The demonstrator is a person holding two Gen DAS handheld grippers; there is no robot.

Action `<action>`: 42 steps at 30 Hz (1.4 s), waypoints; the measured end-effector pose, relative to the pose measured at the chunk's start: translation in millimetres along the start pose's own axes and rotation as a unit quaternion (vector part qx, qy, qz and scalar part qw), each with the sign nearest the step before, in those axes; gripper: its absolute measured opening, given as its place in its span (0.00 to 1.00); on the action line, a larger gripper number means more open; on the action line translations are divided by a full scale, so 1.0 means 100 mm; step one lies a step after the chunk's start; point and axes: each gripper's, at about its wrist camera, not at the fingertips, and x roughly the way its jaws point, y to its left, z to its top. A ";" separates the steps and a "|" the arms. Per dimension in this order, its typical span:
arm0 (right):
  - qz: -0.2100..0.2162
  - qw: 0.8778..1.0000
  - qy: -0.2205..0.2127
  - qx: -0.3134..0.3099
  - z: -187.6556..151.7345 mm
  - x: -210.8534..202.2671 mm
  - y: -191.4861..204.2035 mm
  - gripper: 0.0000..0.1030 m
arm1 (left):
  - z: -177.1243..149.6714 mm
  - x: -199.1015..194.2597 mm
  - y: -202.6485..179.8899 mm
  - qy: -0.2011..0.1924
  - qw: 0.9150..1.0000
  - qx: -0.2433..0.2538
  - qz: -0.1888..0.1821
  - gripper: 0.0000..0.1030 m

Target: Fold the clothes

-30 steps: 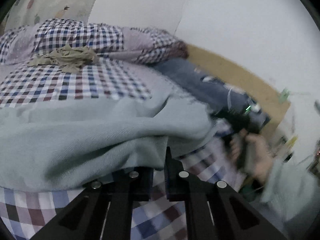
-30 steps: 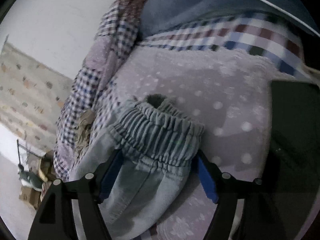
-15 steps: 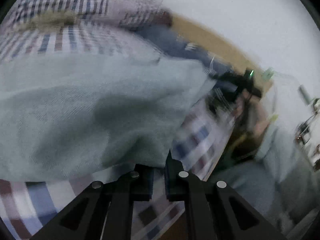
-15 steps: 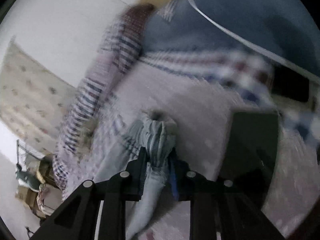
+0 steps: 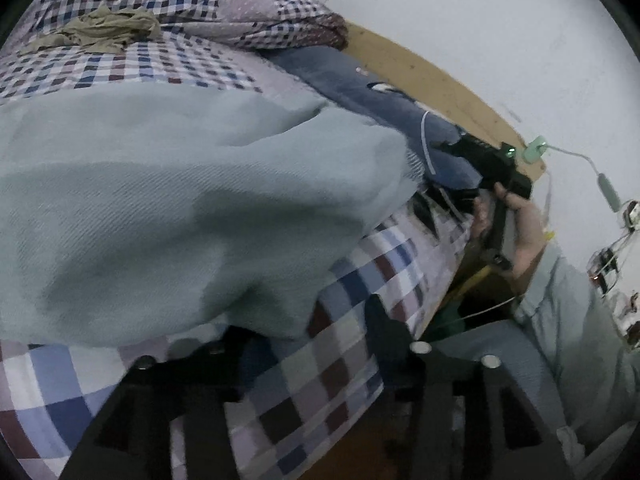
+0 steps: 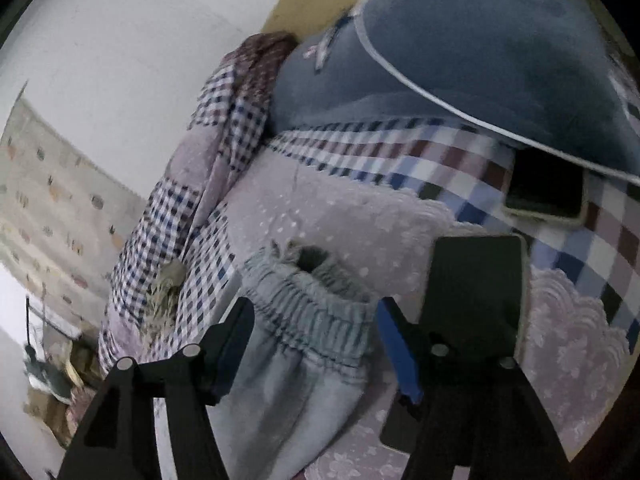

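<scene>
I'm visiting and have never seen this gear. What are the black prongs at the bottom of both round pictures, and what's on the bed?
No robot here: a person carries a two-fingered tool in each hand, each with a fisheye camera looking along its fingers. The left tool is open beside the pale green trousers. The right tool is open, straddling their elastic waistband without squeezing. The left view also shows the person's right hand. On the checked bedspread lie a blue pillow, a phone and a crumpled beige cloth. Nothing is held.

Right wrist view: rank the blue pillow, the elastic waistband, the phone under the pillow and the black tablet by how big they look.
1. Blue pillow, clearly largest.
2. Elastic waistband and black tablet: similar, and both near the camera, so unranked.
3. Phone, smallest, though partly hidden under the pillow.
</scene>
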 end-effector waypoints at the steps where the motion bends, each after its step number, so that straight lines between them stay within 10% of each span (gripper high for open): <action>1: -0.005 1.000 0.000 -0.018 0.00 0.04 0.07 0.66 | 0.00 0.00 0.00 -0.003 1.000 -0.004 0.000 0.56; 6: -0.040 0.996 0.018 -0.075 -0.08 0.30 0.32 0.68 | -0.04 0.00 0.03 -0.014 0.999 -0.028 -0.007 0.56; 10: -0.064 0.992 0.044 -0.099 -0.16 0.48 0.38 0.63 | -0.02 0.10 0.12 -0.022 0.997 -0.063 0.024 0.14; 11: -0.060 0.992 0.048 -0.100 -0.16 0.49 0.37 0.57 | -0.03 0.10 0.16 -0.022 0.997 -0.074 0.018 0.13; 12: -0.044 0.993 0.053 -0.098 -0.16 0.47 0.36 0.19 | -0.03 0.08 0.18 -0.021 0.996 -0.083 0.010 0.11; 23: -0.080 0.987 0.041 -0.135 -0.34 -0.10 0.39 0.16 | -0.07 -0.01 0.12 0.006 0.997 -0.065 0.029 0.12; 31: -0.100 0.987 0.030 -0.121 -0.45 -0.32 0.28 0.18 | -0.06 -0.31 0.19 0.014 0.997 -0.076 0.024 0.61; 38: -0.154 0.978 -0.037 -0.133 -0.49 -0.49 0.53 0.28 | -0.11 -1.04 0.54 -0.047 0.989 -0.134 0.052 0.72; 42: -0.126 0.977 -0.065 -0.157 -0.59 -0.55 0.82 0.37 | -0.13 -1.68 0.91 -0.145 0.968 -0.178 0.104 0.76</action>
